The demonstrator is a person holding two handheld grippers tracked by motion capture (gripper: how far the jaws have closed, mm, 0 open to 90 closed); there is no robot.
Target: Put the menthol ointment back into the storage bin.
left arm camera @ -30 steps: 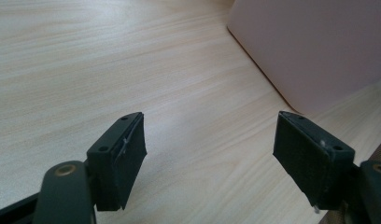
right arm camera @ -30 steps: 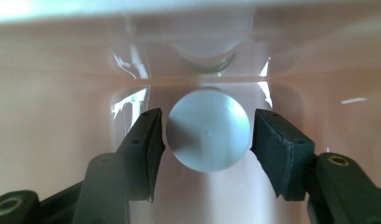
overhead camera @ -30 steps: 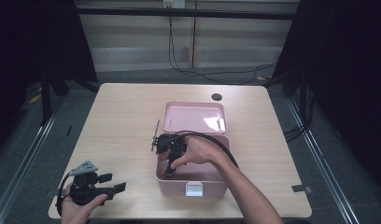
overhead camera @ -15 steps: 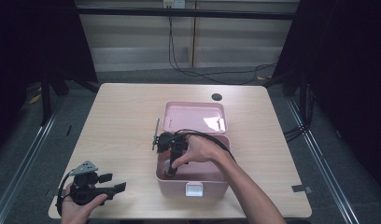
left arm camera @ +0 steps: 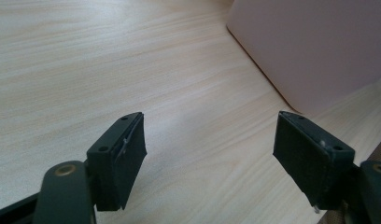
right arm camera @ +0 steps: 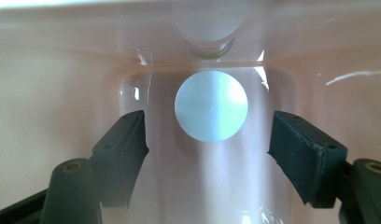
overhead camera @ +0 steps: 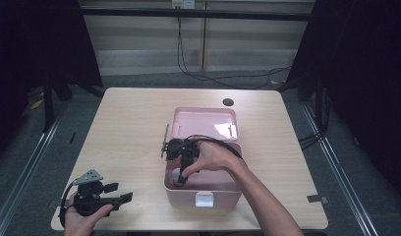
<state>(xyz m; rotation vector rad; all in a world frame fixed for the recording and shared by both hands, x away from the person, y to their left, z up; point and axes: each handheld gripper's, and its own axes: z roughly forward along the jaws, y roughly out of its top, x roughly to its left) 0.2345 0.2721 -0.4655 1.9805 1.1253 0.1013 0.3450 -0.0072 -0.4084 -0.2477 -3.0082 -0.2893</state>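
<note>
inside the pink box (overhead camera: 223, 189), right gripper (right arm camera: 207, 154), jaws apart, above a pale round cap (right arm camera: 211, 112)

- No writing, label, brand or number can be read anywhere from here.
- The pink box (overhead camera: 203, 147) and the desk (overhead camera: 129, 123) carry no legible marks.

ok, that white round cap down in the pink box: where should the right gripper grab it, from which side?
From straight above, by judgement. The round cap faces up at the right gripper, whose open jaws already straddle it. Close on its rim, opposite sides. The pink box walls likely block any sideways approach.
</note>
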